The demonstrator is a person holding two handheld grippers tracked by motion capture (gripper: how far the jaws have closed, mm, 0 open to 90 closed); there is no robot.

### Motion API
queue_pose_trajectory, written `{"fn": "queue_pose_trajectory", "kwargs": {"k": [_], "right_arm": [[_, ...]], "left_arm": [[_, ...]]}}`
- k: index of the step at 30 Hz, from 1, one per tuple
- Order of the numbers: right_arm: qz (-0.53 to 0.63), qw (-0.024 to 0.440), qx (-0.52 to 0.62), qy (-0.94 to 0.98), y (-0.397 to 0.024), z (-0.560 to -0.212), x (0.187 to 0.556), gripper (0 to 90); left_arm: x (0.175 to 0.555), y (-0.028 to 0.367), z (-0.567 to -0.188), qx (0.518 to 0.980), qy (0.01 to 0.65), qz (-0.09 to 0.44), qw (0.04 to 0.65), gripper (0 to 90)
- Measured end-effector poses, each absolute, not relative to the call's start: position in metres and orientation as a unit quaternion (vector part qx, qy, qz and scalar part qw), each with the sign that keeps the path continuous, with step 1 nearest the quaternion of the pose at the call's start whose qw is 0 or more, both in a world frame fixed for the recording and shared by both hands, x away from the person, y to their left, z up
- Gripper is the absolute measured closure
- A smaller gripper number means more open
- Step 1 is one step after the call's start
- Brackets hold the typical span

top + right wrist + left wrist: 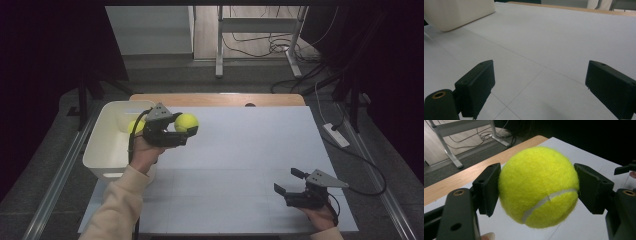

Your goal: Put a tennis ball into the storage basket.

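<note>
Jaws of the left gripper (191, 131) are clamped on a tennis ball (186, 122), one black pad pressed flat into each side of it. In the left gripper view the ball (538, 187) looks bright yellow-green and fuzzy, with loose fibres standing up around its outline and a pale grey seam curving across its lower half. It looks clean and evenly round, not squashed by the grip. The ball is carried off the surface, above the white sheet (250, 150) that covers the table, just beside the right wall of a white plastic bin (100, 155). The person's left hand (145, 152) wraps the gripper's body from below, and a cream sleeve (115, 210) runs down to the bottom edge of the high view.

Inside the bin a second yellow ball (134, 127) shows, partly hidden behind the gripper and its cable.

Well apart, at the near right corner of the sheet, the right gripper (288, 181) rests low in the person's right hand (320, 216). Its jaws stand wide apart with nothing between them; the right gripper view shows bare white sheet between the two pads, faint seam lines crossing it, and the rounded corner of the bin (456, 12) at the upper left.

Beyond the sheet a strip of wooden tabletop (215, 99) shows, then grey floor, metal table legs (219, 45) and loose cables (270, 45).
</note>
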State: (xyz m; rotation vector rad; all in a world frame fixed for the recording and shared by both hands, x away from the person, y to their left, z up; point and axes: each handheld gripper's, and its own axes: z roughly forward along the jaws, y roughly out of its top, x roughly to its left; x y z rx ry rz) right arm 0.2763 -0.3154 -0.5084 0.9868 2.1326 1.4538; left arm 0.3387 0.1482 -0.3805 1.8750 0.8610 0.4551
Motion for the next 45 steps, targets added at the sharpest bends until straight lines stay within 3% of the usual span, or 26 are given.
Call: {"fn": "queue_pose_trajectory", "kwargs": {"k": [45], "right_arm": [[0.517, 0.187, 0.35, 0.759, -0.314, -0.508, 0.276, 9.0]], "left_arm": [[0.324, 0.216, -0.386, 0.742, 0.42, 0.225, 0.472, 27.1]]}}
